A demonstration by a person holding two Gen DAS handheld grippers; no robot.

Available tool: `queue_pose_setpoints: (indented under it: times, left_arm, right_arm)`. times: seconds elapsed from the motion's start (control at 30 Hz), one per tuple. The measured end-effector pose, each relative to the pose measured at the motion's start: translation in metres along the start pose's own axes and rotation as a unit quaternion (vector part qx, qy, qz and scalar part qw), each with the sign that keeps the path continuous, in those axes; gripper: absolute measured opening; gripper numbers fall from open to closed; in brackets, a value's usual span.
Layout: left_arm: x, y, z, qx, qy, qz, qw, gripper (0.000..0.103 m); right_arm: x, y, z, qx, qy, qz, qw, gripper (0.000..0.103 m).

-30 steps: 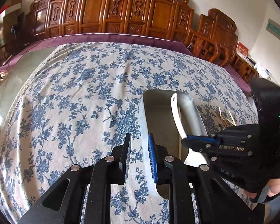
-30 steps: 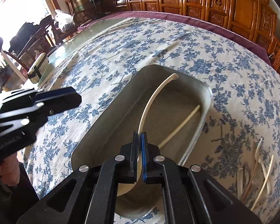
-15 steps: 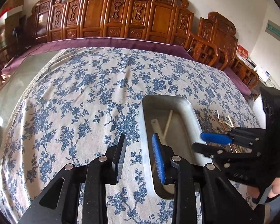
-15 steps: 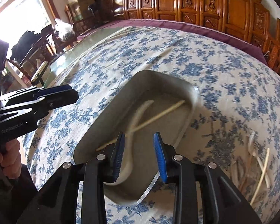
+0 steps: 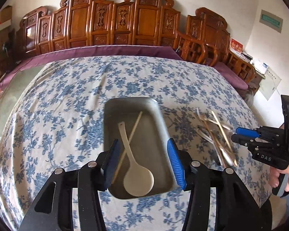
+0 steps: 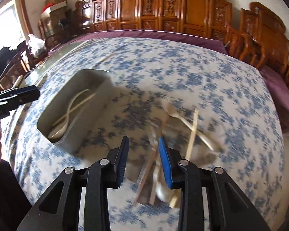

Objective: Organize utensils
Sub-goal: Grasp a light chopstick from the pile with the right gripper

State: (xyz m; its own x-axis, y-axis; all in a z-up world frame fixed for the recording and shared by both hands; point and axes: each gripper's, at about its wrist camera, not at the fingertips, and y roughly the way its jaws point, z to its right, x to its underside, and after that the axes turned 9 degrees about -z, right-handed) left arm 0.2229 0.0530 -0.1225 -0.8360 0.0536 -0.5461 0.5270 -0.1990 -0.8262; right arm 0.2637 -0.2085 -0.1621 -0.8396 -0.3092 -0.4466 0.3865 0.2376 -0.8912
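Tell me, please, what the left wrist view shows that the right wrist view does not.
Only the left wrist view shows the sharp full outline of the white spoon crossing a chopstick, and the wall sign. Only the right wrist view shows the window and the left gripper from outside. Both show the metal tray, the loose utensil pile and the floral cloth.

Each black tool (image 5: 142,159) has 2 blue-padded fingers (image 5: 175,163), silver screws, white "DAS" lettering.

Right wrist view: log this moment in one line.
right gripper open over loose utensil pile | white plastic spoon, chopstick in grey metal tray
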Motion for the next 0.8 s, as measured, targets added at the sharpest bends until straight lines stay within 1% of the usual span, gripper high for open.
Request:
queue_pose_setpoints:
  times: [0.13, 0.17, 0.23, 0.3, 0.43, 0.5, 0.8]
  left_arm:
    - [0.006, -0.001, 0.026, 0.012, 0.01, 0.001, 0.9999, 0.048]
    - [0.008, 0.001, 0.032, 0.012, 0.014, 0.0, 0.9998, 0.048]
    - [0.011, 0.003, 0.044, 0.012, 0.022, -0.002, 0.9997, 0.048]
    - [0.016, 0.006, 0.057, 0.014, 0.032, -0.004, 0.9994, 0.048]
    - [0.025, 0.012, 0.078, 0.021, 0.047, -0.014, 0.9986, 0.048]
    - [0.029, 0.015, 0.088, 0.016, 0.06, -0.017, 0.998, 0.048]
    - [0.047, 0.03, 0.119, 0.004, 0.087, -0.035, 0.9956, 0.048]
  right_arm:
    - [0.018, -0.004, 0.028, 0.014, 0.017, -0.003, 1.0, 0.028]
    - [0.023, -0.002, 0.034, 0.016, 0.023, -0.005, 1.0, 0.027]
    - [0.03, 0.003, 0.042, 0.017, 0.03, -0.01, 0.999, 0.022]
    - [0.035, 0.01, 0.049, 0.019, 0.035, -0.016, 0.999, 0.02]
    - [0.042, 0.026, 0.054, 0.012, 0.045, -0.028, 0.999, 0.016]
    - [0.042, 0.034, 0.054, 0.007, 0.048, -0.033, 0.998, 0.016]
    - [0.042, 0.057, 0.057, 0.032, 0.04, -0.058, 0.997, 0.015]
